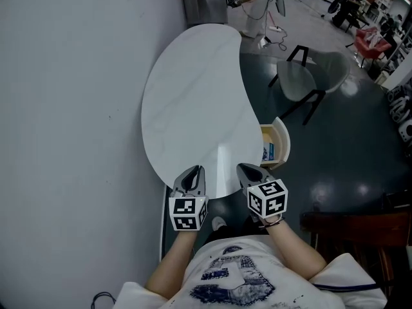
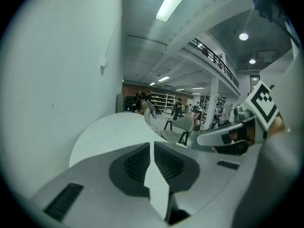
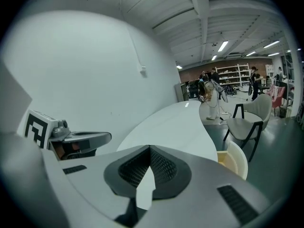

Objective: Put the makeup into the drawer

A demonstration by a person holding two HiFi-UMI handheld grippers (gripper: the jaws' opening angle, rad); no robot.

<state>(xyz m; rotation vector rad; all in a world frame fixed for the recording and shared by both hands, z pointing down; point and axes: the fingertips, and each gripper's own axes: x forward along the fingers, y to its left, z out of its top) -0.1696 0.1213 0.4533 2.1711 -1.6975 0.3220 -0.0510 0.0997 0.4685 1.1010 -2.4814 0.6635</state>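
The white table [image 1: 193, 95] has wide room over its top for a hand to pass. The wall [image 1: 64, 108] runs close along the table's left side and blocks that way. An open drawer [image 1: 282, 140] sticks out of the table's right edge. A chair [image 1: 302, 76] stands farther right, apart from the table.

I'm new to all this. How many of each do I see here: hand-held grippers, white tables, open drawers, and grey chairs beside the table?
Grippers: 2 (left gripper, right gripper)
White table: 1
Open drawer: 1
Grey chair: 1
Total: 5
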